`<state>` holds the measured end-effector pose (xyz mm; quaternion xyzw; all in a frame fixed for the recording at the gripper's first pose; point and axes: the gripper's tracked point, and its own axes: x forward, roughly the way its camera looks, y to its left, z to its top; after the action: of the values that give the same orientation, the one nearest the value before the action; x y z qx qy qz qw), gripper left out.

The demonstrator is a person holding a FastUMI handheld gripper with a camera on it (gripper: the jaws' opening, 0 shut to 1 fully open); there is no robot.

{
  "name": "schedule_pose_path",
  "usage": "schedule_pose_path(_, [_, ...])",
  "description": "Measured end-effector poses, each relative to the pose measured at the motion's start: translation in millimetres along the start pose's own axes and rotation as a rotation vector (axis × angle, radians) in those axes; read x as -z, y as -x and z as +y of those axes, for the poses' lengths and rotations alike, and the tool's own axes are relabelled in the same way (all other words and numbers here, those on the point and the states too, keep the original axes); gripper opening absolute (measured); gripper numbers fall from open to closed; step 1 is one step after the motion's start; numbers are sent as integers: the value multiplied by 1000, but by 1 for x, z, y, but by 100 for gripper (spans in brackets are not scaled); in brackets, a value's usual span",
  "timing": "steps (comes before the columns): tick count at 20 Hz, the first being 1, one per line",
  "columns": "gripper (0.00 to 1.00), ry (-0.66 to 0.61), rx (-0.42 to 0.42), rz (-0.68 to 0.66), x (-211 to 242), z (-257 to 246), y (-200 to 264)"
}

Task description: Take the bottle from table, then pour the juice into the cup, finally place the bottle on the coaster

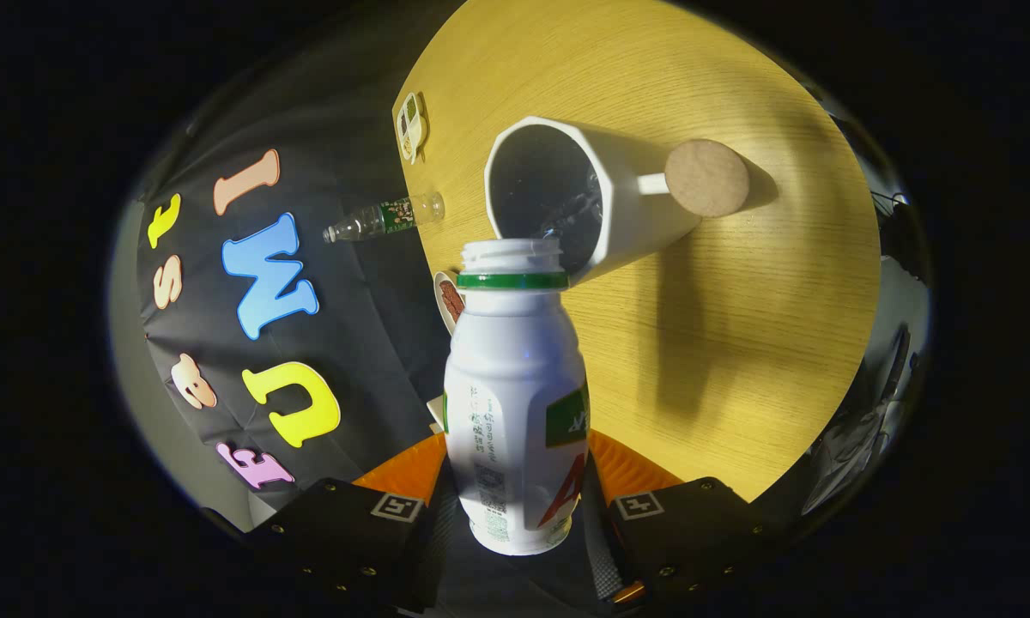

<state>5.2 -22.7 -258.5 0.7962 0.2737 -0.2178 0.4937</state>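
The bottle (515,395) hides where the fingers (622,468) meet its sides; its lower label is too small to make out; it covers part of a sticker (448,300) on the bench (738,343); the cup's (584,202) inside is dark, contents unclear.

White bottle (515,403), white cup (592,202), wood-grain table (738,343)

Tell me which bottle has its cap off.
The white plastic bottle with the green neck ring, clamped between the gripper fingers, mouth open at the white cup. The small clear bottle beyond looks capped.
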Motion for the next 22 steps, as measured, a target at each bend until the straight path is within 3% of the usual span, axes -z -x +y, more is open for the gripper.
schedule_pose_path(22, [66,-169,26,49,-17,15,6])
